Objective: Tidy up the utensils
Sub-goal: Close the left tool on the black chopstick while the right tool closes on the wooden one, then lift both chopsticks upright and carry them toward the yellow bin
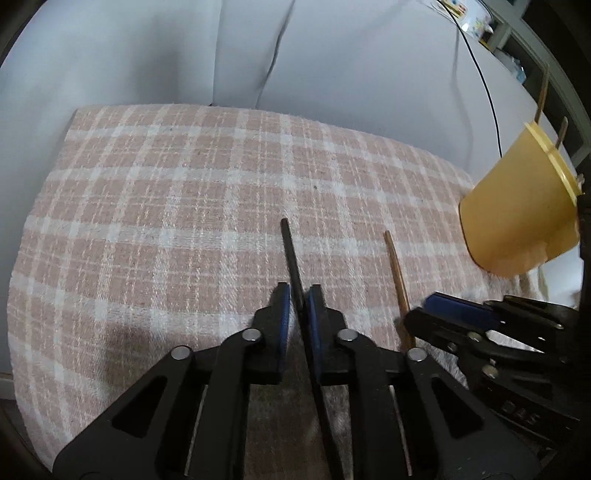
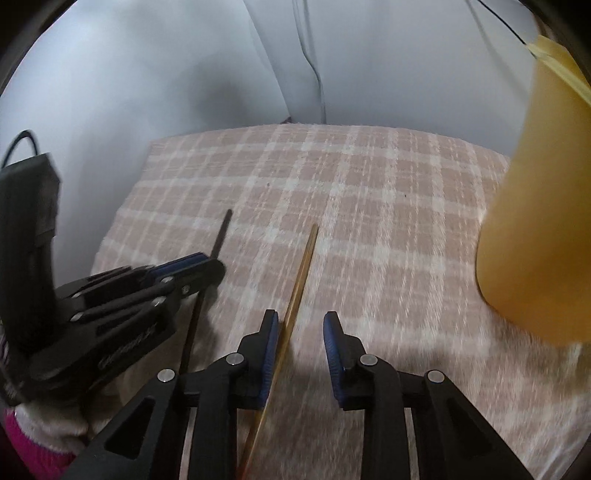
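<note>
My left gripper (image 1: pixel 297 291) is shut on a thin black utensil handle (image 1: pixel 291 251) that points forward over the checked cloth; it also shows in the right wrist view (image 2: pixel 221 232). My right gripper (image 2: pixel 300 321) is open, with a slim wooden stick (image 2: pixel 301 269) lying beside its left finger, against the blue pad. The stick also shows in the left wrist view (image 1: pixel 397 273). A yellow cup (image 1: pixel 517 206) stands at the right with wooden sticks poking out of it; it also shows in the right wrist view (image 2: pixel 539 206).
A pink and white checked cloth (image 1: pixel 166 206) covers the work surface on a pale grey couch (image 1: pixel 147 55). A black cable (image 1: pixel 484 88) runs down at the right. A shelf with clutter (image 1: pixel 476 22) stands at the far right.
</note>
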